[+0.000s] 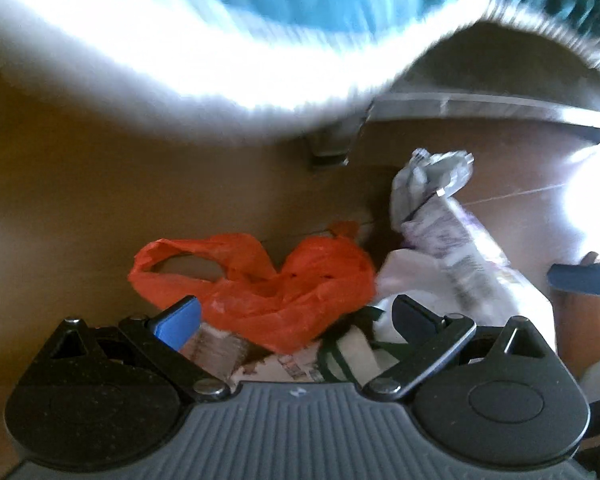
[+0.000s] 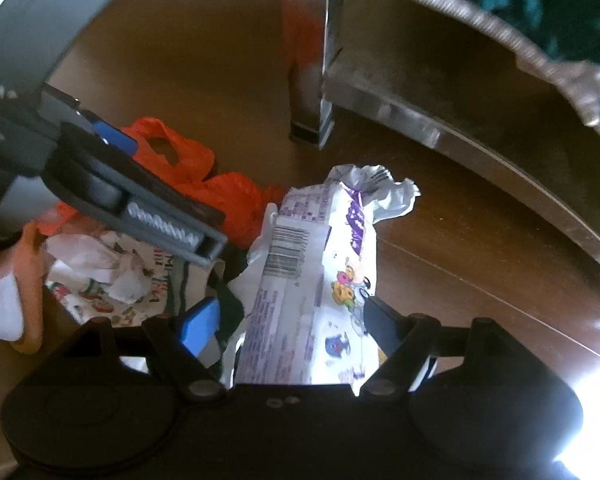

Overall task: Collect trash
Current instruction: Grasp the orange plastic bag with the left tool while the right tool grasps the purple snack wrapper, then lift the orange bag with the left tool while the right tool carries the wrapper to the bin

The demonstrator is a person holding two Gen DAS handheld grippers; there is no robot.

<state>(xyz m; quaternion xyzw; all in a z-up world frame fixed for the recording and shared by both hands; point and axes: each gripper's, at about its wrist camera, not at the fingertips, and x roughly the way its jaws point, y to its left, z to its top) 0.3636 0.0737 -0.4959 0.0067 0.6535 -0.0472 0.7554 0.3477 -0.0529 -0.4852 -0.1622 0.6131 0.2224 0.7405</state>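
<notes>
A pile of trash lies on the brown wooden floor. My left gripper hangs open just above a crumpled orange plastic bag, with nothing between its fingers. Under the bag's near edge sits a printed paper bag with green handles. My right gripper has a long white and purple snack wrapper between its fingers, both pressing on its sides. The wrapper's crumpled far end points away from me. The orange bag lies left of the wrapper.
A shiny metal furniture leg and low rail stand just beyond the pile. A teal cover with a white fringe hangs overhead. The left gripper's grey housing crosses the left side. A hand and white sleeve show at the left edge.
</notes>
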